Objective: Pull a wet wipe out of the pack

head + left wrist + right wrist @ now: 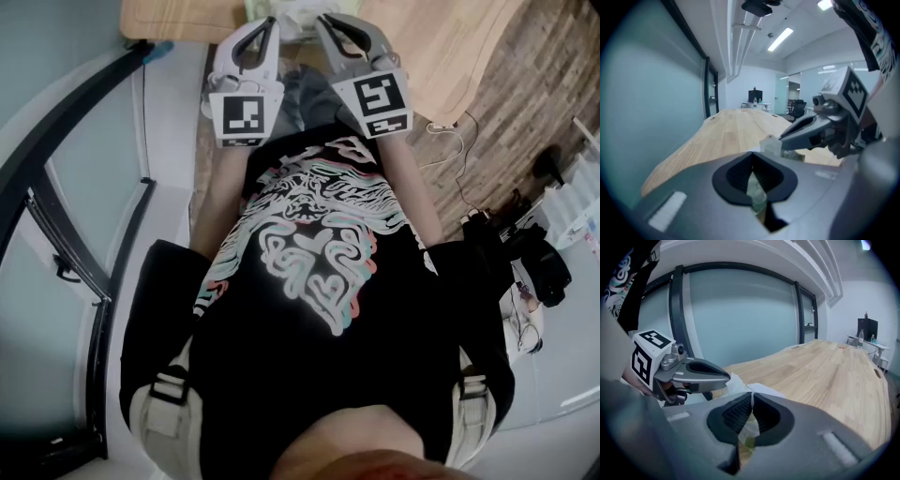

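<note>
L gripper (272, 22) sits at the table (736, 131) edge, pointing fwd & down, jaws clenched tip to tip w/ nothing seen nipped. The pack (296, 17) lies on the wood betw. the two grippers' tips, a white wipe (771, 143) sticking up from it. R gripper (322, 19) is just right of the pack, jaws also clenched, tip touching the wipe; can't tell if it's pinched.
</note>
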`<state>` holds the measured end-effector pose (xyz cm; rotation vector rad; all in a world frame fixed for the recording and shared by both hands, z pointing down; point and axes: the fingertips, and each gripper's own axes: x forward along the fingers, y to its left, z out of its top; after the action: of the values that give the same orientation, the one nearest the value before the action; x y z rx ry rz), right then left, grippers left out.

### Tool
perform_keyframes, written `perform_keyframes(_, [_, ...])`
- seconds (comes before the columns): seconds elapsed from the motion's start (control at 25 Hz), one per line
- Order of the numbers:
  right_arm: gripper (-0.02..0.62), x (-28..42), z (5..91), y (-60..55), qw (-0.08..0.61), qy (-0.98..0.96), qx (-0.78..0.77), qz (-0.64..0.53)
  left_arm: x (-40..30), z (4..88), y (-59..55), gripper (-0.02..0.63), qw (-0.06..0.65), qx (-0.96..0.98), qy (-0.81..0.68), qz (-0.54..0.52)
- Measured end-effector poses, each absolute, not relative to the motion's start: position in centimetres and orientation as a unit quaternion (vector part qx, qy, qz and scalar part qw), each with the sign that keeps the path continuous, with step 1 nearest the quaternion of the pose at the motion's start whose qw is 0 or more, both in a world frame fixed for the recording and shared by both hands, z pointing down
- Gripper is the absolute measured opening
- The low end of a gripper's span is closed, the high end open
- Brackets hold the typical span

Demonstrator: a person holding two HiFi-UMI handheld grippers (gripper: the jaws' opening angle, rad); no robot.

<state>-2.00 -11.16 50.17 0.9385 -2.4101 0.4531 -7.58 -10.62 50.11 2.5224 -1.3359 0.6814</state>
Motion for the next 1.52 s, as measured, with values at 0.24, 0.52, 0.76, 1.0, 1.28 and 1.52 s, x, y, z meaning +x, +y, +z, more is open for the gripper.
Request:
perform_keyframes(0.24, [0.009, -1.7, 49.7, -11.0, 0.258, -0.886, 0.348, 0.164, -7.7, 49.7, -10.5, -0.009, 0.102, 0.855, -0.455, 0.227])
perform_keyframes(0.52, [0.009, -1.6, 49.3, -10.7, 0.259, -0.883, 0.354, 0.166, -7.5, 49.4, -10.5, -0.009, 0.099, 0.858, -0.450, 0.225])
perform_keyframes(0.76, [0.009, -1.0, 49.0, -10.6, 0.259, -0.881, 0.361, 0.166, -7.4, 49.1, -10.4, -0.009, 0.095, 0.859, -0.450, 0.225])
perform_keyframes(1.0, [0.009, -0.3, 49.0, -10.6, 0.258, -0.877, 0.370, 0.168, -7.1, 48.9, -10.4, -0.009, 0.081, 0.861, -0.445, 0.231])
perform_keyframes(1.28, [0.009, -0.1, 48.8, -10.5, 0.258, -0.874, 0.376, 0.167, -7.4, 48.7, -10.2, -0.009, 0.080, 0.861, -0.446, 0.230])
perform_keyframes(1.52, [0.009, 0.0, 48.4, -10.5, 0.258, -0.873, 0.381, 0.164, -7.7, 48.3, -10.1, -0.009, 0.077, 0.861, -0.448, 0.227])
